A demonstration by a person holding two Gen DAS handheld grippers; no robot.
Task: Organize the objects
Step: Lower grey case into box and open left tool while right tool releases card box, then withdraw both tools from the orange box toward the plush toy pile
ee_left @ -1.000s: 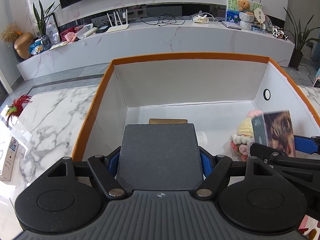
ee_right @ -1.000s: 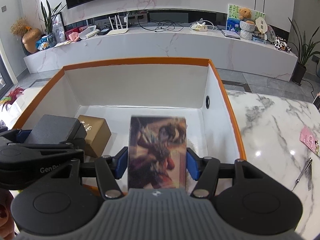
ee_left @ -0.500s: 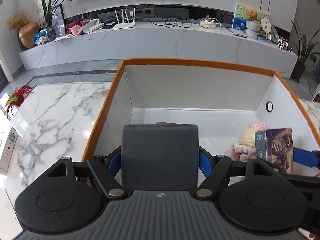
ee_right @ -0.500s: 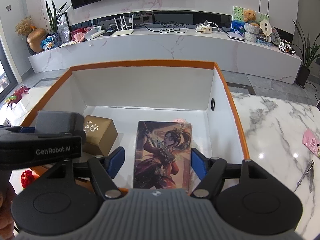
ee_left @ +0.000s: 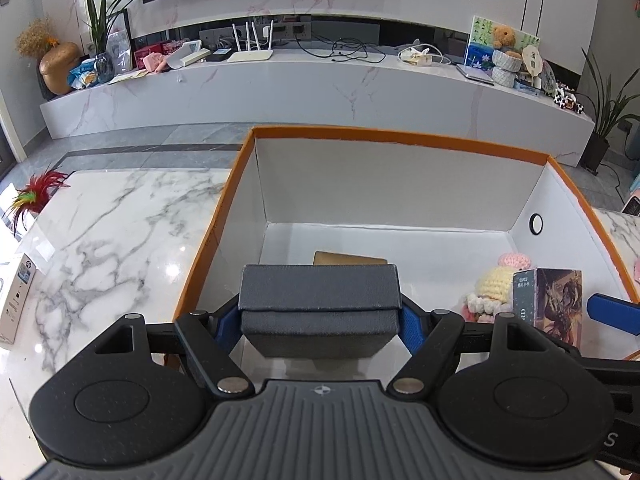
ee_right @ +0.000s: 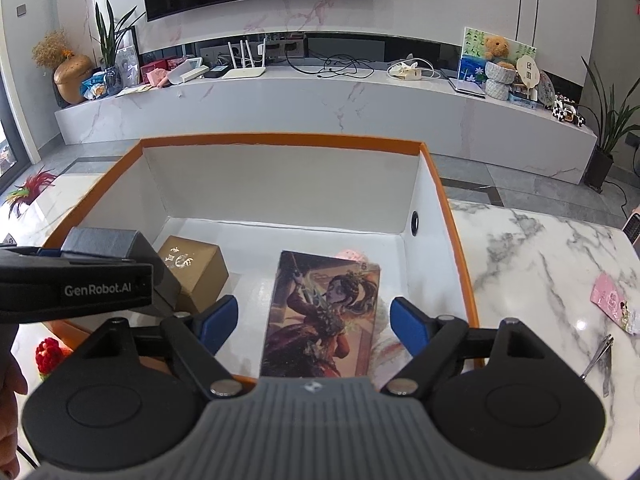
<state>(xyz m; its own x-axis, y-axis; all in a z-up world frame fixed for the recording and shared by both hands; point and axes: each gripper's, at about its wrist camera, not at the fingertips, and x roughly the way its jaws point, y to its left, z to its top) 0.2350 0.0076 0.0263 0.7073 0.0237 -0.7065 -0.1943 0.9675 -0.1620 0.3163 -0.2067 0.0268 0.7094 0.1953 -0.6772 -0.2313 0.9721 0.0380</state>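
My left gripper (ee_left: 320,316) is shut on a dark grey box (ee_left: 319,304) and holds it over the near left part of the orange-rimmed white bin (ee_left: 400,134). My right gripper (ee_right: 314,320) is open; the illustrated card box (ee_right: 322,316) stands free between its fingers inside the bin (ee_right: 280,140), leaning on a knitted toy. The card box (ee_left: 554,300) and knitted toy (ee_left: 494,284) also show in the left wrist view. A gold box (ee_right: 194,270) lies on the bin floor, left of centre.
The bin sits on a marble table (ee_left: 112,224). A white carton (ee_left: 18,300) and red feathers (ee_left: 34,196) lie at the left. A pink card (ee_right: 614,306) and nail clippers (ee_right: 598,364) lie at the right. A red knitted item (ee_right: 50,354) sits outside the bin's near left.
My right gripper opened and let go of the card box, which now stands in the bin. Both grippers pulled back and rose a little. The left gripper kept hold of the grey box.
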